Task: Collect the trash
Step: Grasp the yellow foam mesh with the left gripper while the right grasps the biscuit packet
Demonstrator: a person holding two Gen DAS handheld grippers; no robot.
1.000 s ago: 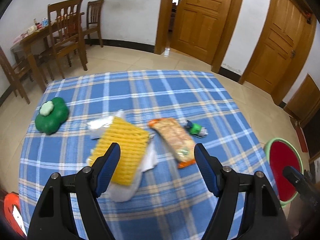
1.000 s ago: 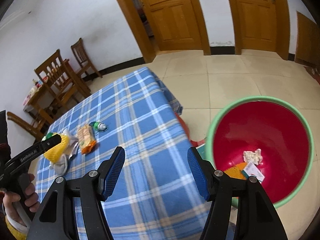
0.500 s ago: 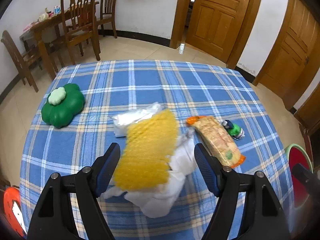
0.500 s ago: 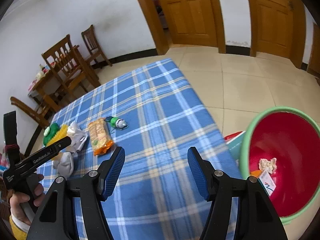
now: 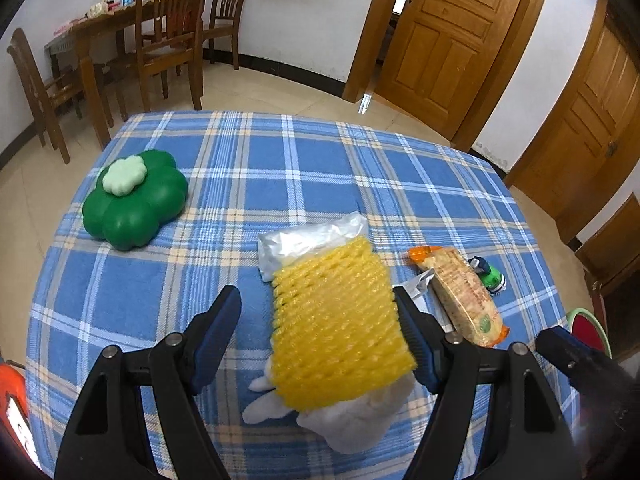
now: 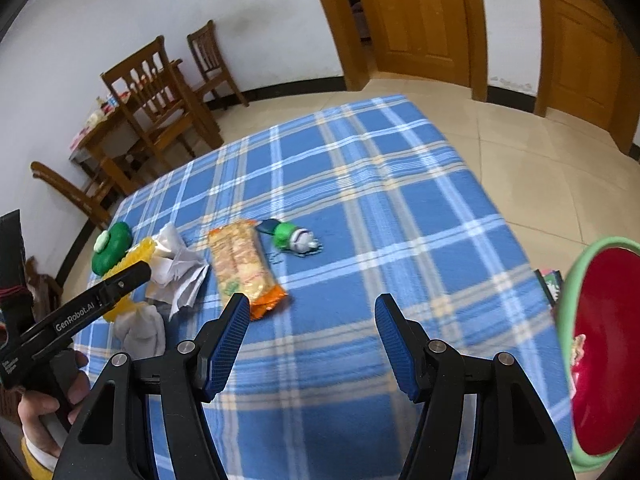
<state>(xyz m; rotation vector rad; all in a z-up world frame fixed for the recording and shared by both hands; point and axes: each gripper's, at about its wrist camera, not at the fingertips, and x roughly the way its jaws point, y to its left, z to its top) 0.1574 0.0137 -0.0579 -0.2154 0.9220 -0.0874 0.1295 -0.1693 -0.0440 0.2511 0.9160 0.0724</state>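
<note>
Left claw: our left gripper (image 5: pixel 318 332) has its jaws closing, and the yellow foam net (image 5: pixel 340 320) sits between them. We see the right pad right at the net's edge, and a gap on the left side, so it is not squeezed.
Right claw: our right gripper (image 6: pixel 312 344) is wide apart with only blue cloth between its pads. It holds nothing.
Yellow net: it is soft, bumpy and full of little holes, shaped like a fat pad. It lies on top of white crumpled paper (image 5: pixel 352 420), at the near part of the table.
Clear bag: a shiny plastic bag (image 5: pixel 308 240) pokes out from the far end of the net.
Snack pack: a long orange cracker wrapper (image 6: pixel 244 264) lies flat, just right of the net and just beyond our right claw's left pad.
Small bottle: a little green and white bottle (image 6: pixel 294 238) lies on its side, just right of the wrapper.
Green box: a smooth clover-shaped box (image 5: pixel 134 198) sits far left.
Table: a blue checked cloth (image 6: pixel 360 184) covers it.
Bin: a red tub with a green rim (image 6: pixel 600 352) stands on the floor to the right.
</note>
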